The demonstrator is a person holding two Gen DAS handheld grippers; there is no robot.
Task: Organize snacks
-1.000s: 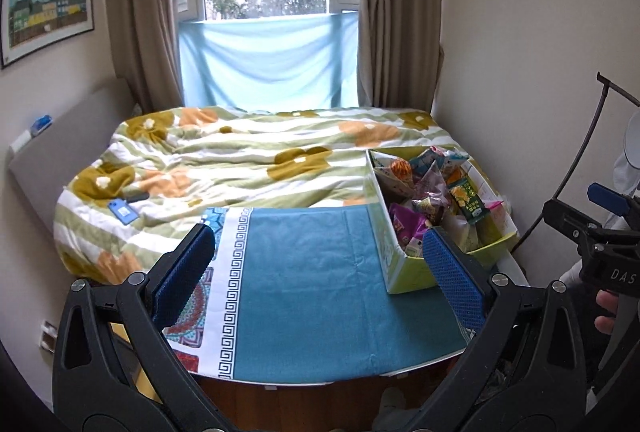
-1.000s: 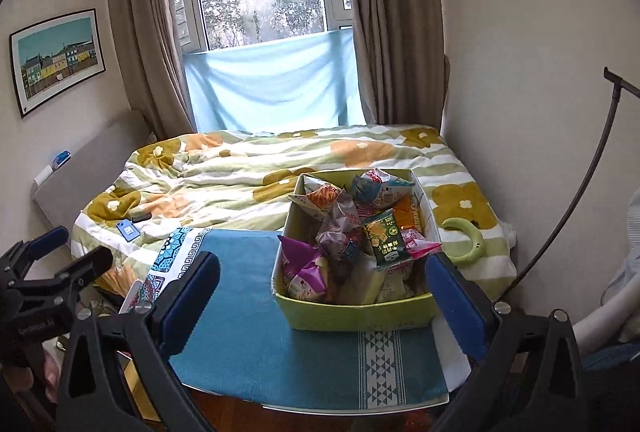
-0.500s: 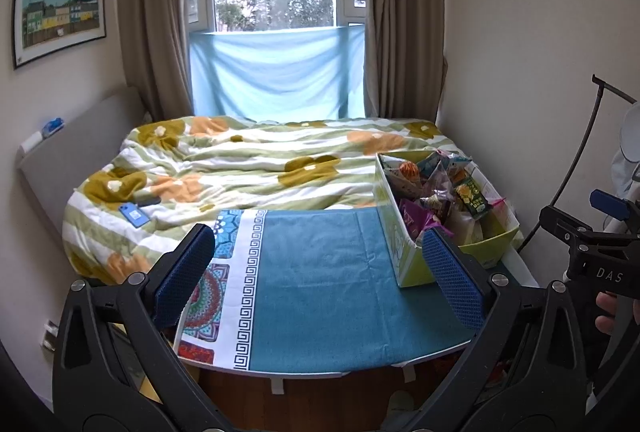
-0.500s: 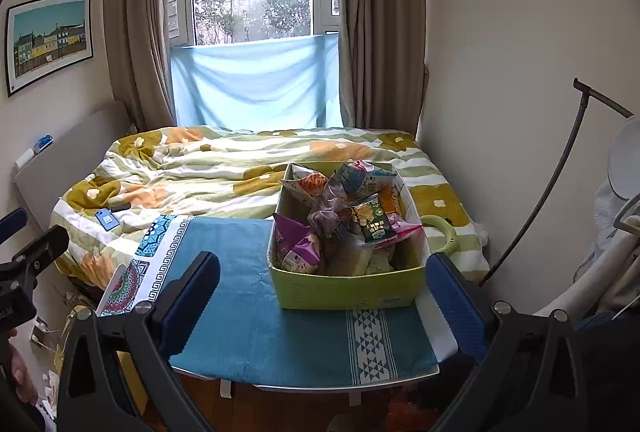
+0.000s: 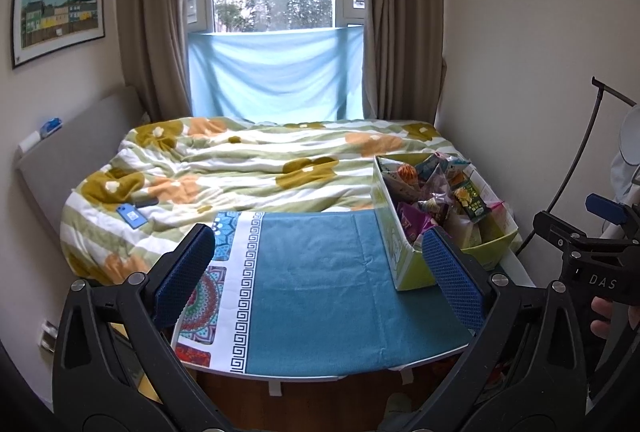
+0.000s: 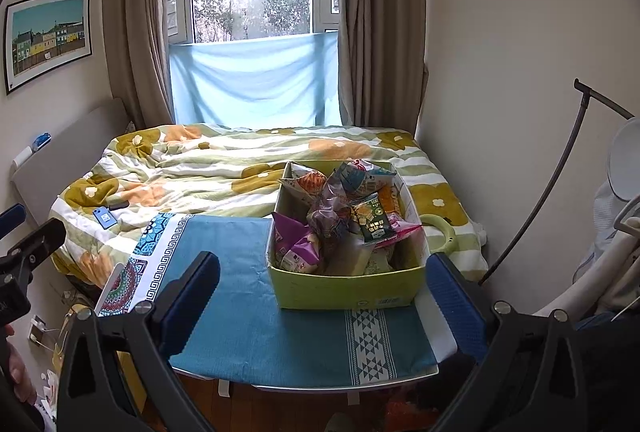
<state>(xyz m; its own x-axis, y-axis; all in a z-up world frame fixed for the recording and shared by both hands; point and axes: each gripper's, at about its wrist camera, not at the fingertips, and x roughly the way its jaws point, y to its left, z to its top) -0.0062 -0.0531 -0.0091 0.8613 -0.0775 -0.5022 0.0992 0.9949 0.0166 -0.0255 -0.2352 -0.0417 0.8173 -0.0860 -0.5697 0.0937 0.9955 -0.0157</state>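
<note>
A yellow-green box [image 6: 344, 288] full of several snack packets [image 6: 344, 216] stands on the right half of a small table covered with a teal cloth [image 6: 256, 296]. In the left wrist view the same box [image 5: 404, 264] sits at the right, snack packets [image 5: 436, 191] heaped inside. My left gripper [image 5: 320, 276] hovers open before the table's near edge, nothing between its blue pads. My right gripper [image 6: 324, 296] is open too, back from the table, with the box seen between its fingers. Each gripper shows at the edge of the other's view.
Behind the table lies a bed with a flowered quilt [image 5: 248, 167], a blue card [image 5: 130, 216] on it. A green ring [image 6: 440, 228] lies on the quilt by the box. A wall and a curved black rod [image 6: 552, 183] stand at the right; wooden floor lies below.
Both grippers have pulled back and risen, so the table and box look smaller and farther away. Both stay open. The box has not moved.
</note>
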